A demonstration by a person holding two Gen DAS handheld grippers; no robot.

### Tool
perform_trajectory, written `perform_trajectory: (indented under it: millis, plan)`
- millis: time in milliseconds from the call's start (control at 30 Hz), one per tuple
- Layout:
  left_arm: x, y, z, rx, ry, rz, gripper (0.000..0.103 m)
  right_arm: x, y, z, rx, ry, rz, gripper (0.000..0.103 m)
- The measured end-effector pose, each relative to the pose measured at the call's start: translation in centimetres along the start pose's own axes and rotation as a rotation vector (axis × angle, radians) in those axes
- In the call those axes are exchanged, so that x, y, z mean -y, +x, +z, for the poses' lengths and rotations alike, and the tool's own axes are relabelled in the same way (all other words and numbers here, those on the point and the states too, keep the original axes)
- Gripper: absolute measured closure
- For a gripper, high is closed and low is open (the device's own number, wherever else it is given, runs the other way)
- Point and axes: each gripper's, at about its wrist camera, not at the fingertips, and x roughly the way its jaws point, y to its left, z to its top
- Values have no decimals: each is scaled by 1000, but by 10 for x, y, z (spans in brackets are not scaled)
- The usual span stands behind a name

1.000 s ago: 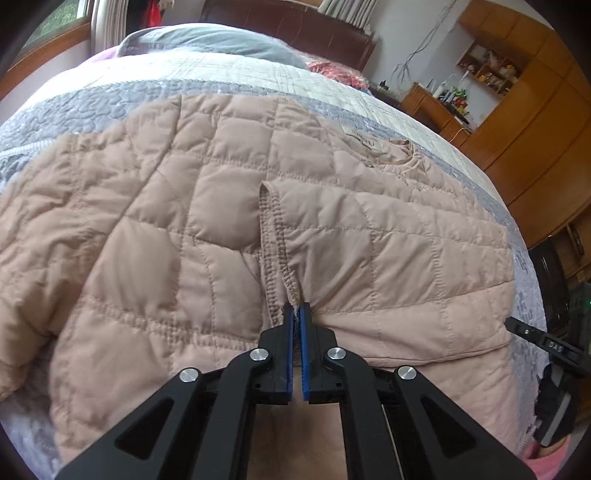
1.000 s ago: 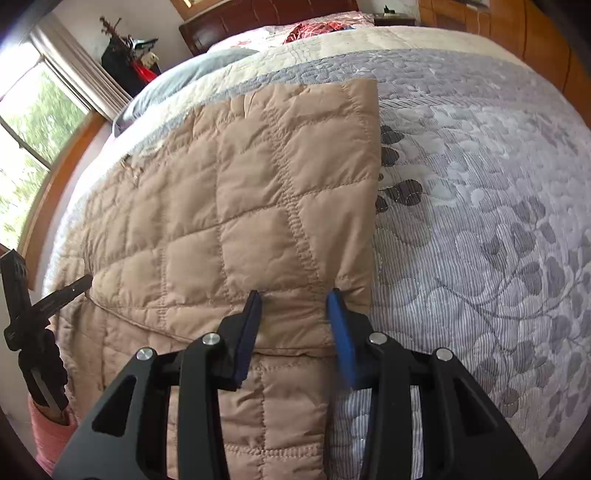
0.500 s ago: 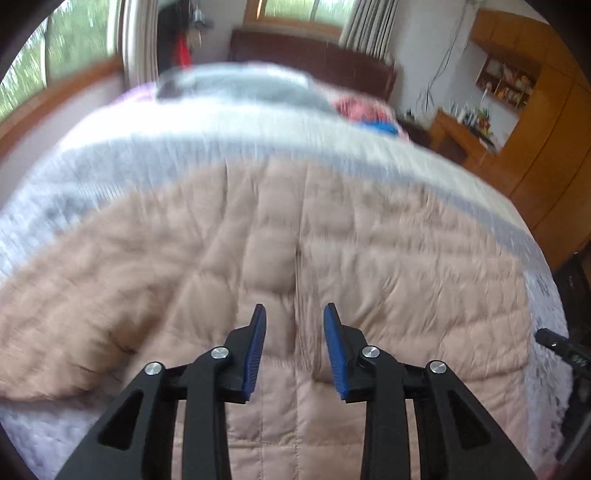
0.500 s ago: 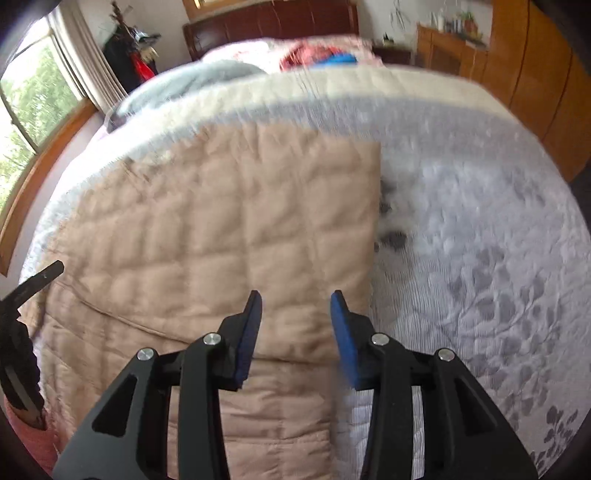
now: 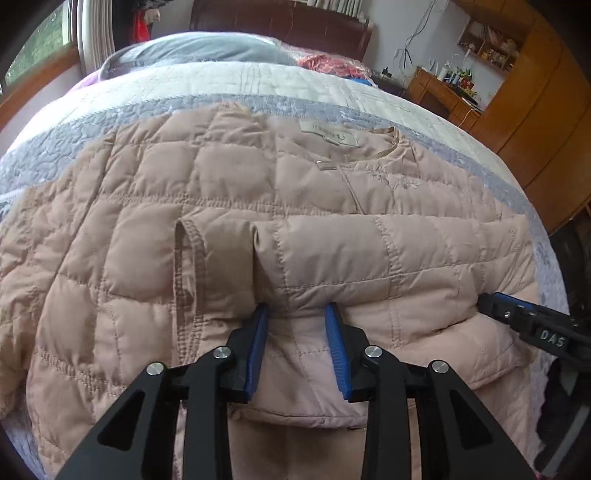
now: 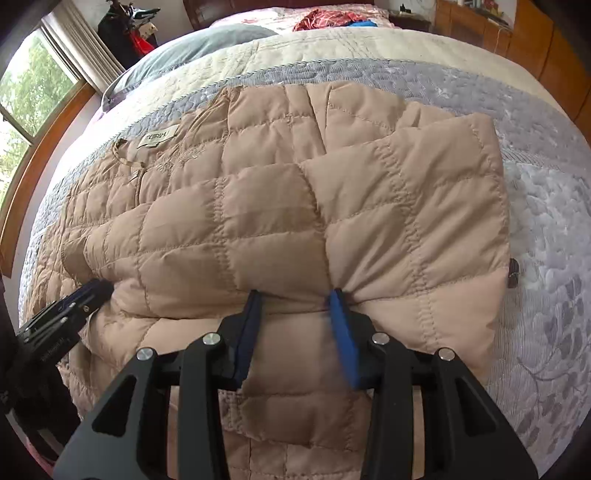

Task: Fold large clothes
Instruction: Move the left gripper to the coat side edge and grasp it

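Observation:
A beige quilted jacket (image 5: 332,192) lies spread on the bed with its neck label (image 5: 328,134) facing up. A padded fold (image 5: 406,254) of it lies across the body. My left gripper (image 5: 296,310) stands part open, its fingertips dug into the near edge of that fold, and fabric bulges between them. Further right along the same edge (image 6: 406,206), my right gripper (image 6: 295,295) is part open too. The cloth puckers at its blue pads (image 6: 341,321). Each gripper's tip shows at the side of the other's view.
The grey-lilac quilted bedspread (image 6: 546,221) shows to the right of the jacket, with a small dark object (image 6: 513,273) lying on it. A grey pillow (image 5: 199,48) and a dark headboard (image 5: 280,22) lie beyond. Wooden cupboards (image 5: 535,110) stand at right, a window (image 6: 26,92) at left.
My left gripper let go of the stitched cuff, opened and shifted right along the fold's edge. My right gripper stayed part open, and its tips now sit at the bunched near edge.

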Motion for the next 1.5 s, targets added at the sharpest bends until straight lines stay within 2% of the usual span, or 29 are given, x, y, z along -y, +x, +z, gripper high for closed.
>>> perform_trajectory:
  millis: [67,133,200,267,333,433,567,633,667,733,800,867,900,967,1133,1267,1400,1500]
  plan:
    - [0,-10,-1,-6,1,19,70,-1,-7,0,5,-9,3,63]
    - [-1,-30,-6,33,8,24,70,-3,-25,-7,27,-5,83,63]
    - [0,-49,-18,80,37,22,64,-6,-41,-18,45,-20,131,63]
    - [2,-58,-29,90,59,26,63,-13,-50,-32,49,-51,112,63]
    - [3,-55,-33,64,58,22,63,-19,-48,-40,37,-65,112,63]
    - [-1,-24,-33,-22,42,43,63,-20,-23,-49,-23,-53,74,65]
    - [7,-22,-35,2,90,85,63,-22,-13,-52,-14,-50,62,65]
    - [8,-29,-34,-10,80,83,63,-21,-20,-52,-6,-42,81,63]
    - [5,-36,-34,-10,71,73,63,-20,-30,-55,9,-37,120,63]
    - [-3,-60,-40,23,55,43,58,-15,-58,-65,67,-46,196,62]
    - [-20,-88,-53,70,43,46,42,-8,-81,-76,105,-53,204,58]
    - [-43,-110,-68,103,21,57,40,4,-98,-90,114,-44,219,56]
    - [-65,-124,-80,111,-4,73,37,7,-102,-94,111,-42,222,56]
    - [-102,-133,-92,109,-63,97,36,17,-108,-107,102,-39,213,56]
    - [-225,-160,-150,91,-339,201,36,33,-104,-135,69,-66,172,55]
    - [-310,-190,-193,137,-567,249,36,42,-90,-150,39,-61,155,55]
    - [-377,-211,-221,197,-760,236,37,44,-83,-156,26,-66,153,55]
    - [-414,-214,-227,234,-866,208,39,42,-81,-155,25,-67,151,55]
